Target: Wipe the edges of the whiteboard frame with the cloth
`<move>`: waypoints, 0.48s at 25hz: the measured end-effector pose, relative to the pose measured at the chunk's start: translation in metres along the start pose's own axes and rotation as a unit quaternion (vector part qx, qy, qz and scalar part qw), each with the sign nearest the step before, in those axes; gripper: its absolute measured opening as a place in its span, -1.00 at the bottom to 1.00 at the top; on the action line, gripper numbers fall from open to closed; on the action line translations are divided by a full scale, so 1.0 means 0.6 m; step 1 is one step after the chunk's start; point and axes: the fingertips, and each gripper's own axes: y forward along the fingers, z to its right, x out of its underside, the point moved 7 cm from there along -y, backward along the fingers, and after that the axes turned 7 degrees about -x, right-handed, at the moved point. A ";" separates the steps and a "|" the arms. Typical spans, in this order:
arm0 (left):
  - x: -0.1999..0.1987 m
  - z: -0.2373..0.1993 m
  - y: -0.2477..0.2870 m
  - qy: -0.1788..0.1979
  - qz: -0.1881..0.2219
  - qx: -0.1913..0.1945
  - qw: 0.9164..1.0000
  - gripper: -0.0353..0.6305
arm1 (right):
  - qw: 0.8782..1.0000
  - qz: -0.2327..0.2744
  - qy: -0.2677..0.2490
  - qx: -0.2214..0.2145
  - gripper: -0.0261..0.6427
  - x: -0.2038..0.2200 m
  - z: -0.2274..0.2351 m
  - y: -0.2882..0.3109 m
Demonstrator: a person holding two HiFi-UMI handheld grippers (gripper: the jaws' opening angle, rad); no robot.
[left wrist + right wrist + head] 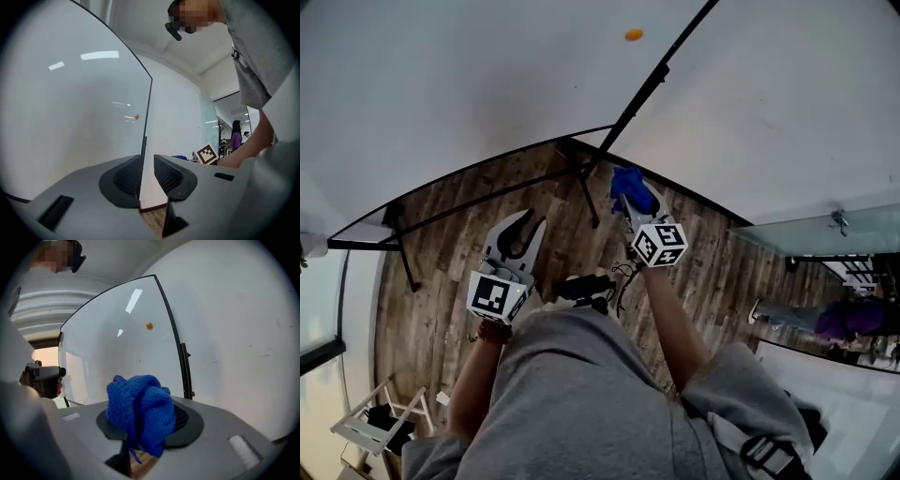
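The whiteboard (pixel 441 84) fills the upper left of the head view, and its black right frame edge (pixel 652 84) runs down toward my grippers. A blue knitted cloth (pixel 632 190) is bunched between the jaws of my right gripper (pixel 628 202), just below the frame's lower right corner. In the right gripper view the cloth (pixel 140 408) hides the jaw tips of the right gripper (pixel 140 423), short of the frame edge (pixel 173 333). My left gripper (pixel 528 220) hangs over the floor, open by a narrow gap and holding nothing. The left gripper (pixel 147 176) looks along the frame edge (pixel 149 108).
An orange magnet (pixel 634 35) sticks to the board. The black stand legs (pixel 586 187) rest on the wooden plank floor (pixel 450 234). A white wall (pixel 787 103) is right of the board. A person in purple (pixel 844 319) stands far right. A folding stand (pixel 375 422) sits lower left.
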 end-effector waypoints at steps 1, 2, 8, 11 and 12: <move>0.000 -0.010 0.000 0.004 -0.005 0.004 1.000 -0.62 | 1.000 -0.002 0.005 0.005 -0.45 0.007 0.000 0.006; 0.000 -0.020 0.002 0.008 -0.011 0.006 1.000 -0.62 | 1.000 -0.004 0.009 0.010 -0.45 0.014 0.003 0.013; 0.000 -0.068 -0.005 0.002 -0.024 -0.030 0.999 -0.62 | 0.998 -0.045 0.000 0.053 -0.45 0.070 0.056 0.068; 0.006 -0.091 0.009 0.000 -0.044 -0.059 0.997 -0.62 | 0.994 -0.068 -0.044 0.072 -0.45 0.087 0.095 0.114; 0.008 -0.096 0.016 -0.001 -0.049 -0.068 0.996 -0.62 | 0.993 -0.074 -0.054 0.073 -0.45 0.091 0.108 0.130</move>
